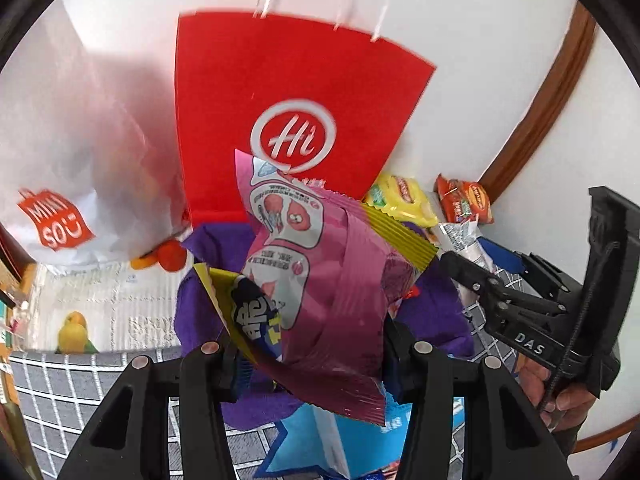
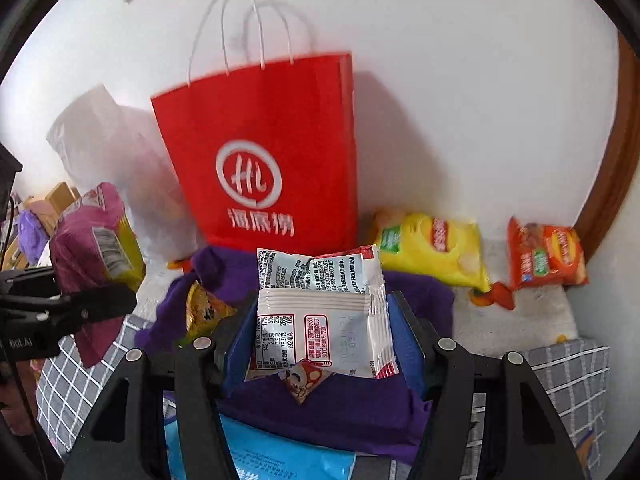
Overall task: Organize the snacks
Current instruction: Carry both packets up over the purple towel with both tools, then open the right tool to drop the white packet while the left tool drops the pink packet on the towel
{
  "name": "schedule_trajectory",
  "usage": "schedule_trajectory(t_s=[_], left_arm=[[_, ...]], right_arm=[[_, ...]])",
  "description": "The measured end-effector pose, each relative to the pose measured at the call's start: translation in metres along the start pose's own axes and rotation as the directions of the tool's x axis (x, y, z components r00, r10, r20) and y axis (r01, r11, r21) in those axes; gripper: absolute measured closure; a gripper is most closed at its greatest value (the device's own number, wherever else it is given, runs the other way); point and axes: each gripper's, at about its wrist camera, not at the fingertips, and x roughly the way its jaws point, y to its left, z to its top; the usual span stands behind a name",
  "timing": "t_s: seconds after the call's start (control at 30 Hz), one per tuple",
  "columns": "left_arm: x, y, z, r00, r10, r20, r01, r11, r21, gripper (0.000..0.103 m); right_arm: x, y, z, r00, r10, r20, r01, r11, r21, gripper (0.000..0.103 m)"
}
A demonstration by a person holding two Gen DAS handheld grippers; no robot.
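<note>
Landmark: the red paper bag [image 2: 272,160] with white cord handles stands upright against the white wall [image 2: 460,80].
Left gripper [image 1: 304,356]: clenched on a pink snack packet [image 1: 320,280] and a yellow-edged packet [image 1: 244,304] together, both held up in front of the red bag's lower half.
Right gripper [image 2: 320,336]: clenched on a white snack packet [image 2: 324,320], printed side facing the camera, with a second white packet [image 2: 316,272] folded behind it; both sit just below and in front of the red bag.
Purple cloth bag [image 2: 340,408]: lies crumpled at the foot of the red bag, under both grippers.
Gold packet [image 2: 206,308]: rests in the purple cloth bag's opening, to the lower left of the red bag.
Yellow chip bag [image 2: 436,252]: lies against the wall just right of the red bag.
Orange chip bag [image 2: 548,256]: farther right of the red bag, beside the brown door frame [image 2: 612,184].
White plastic bag [image 1: 72,184]: stands left of the red bag, touching its side, with a red logo.
Blue packet [image 2: 276,456]: in front of the purple cloth bag, on the side away from the red bag.
Checked grey cloth [image 2: 572,376]: covers the surface in front of the red bag.
Person's hand [image 1: 560,396]: holds the right gripper's handle, well right of and below the red bag.
</note>
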Motion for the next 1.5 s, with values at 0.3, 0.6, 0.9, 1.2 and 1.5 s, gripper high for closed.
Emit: schedule_trajectory(t_s=[0.3, 0.6, 0.9, 1.2, 1.5], left_arm=[[0.025, 0.026, 0.003, 0.999, 0.014, -0.046, -0.017, 0.998, -0.055, 0.055], [0.031, 0.037, 0.003, 0.998, 0.022, -0.053, -0.026, 0.997, -0.069, 0.055], [0.033, 0.043, 0.004, 0.998, 0.024, -0.057, -0.029, 0.996, -0.085, 0.055], [0.047, 0.036, 0.002, 0.996, 0.005, -0.090, -0.012, 0.997, -0.080, 0.055], [0.067, 0.026, -0.003, 0.987, 0.000, -0.160, -0.010, 0.998, -0.062, 0.055]], right_arm=[[0.039, -0.014, -0.008, 0.996, -0.011, -0.089, 0.012, 1.000, 0.007, 0.041], [0.048, -0.029, -0.010, 0.993, -0.011, -0.122, 0.015, 0.999, 0.036, 0.041], [0.042, -0.031, -0.010, 0.993, -0.058, -0.101, 0.057, 0.998, -0.015, 0.041], [0.058, -0.021, -0.018, 0.986, -0.032, -0.165, 0.026, 0.999, -0.042, 0.041], [0.073, -0.010, -0.026, 0.976, -0.029, -0.218, 0.016, 0.998, -0.063, 0.040]])
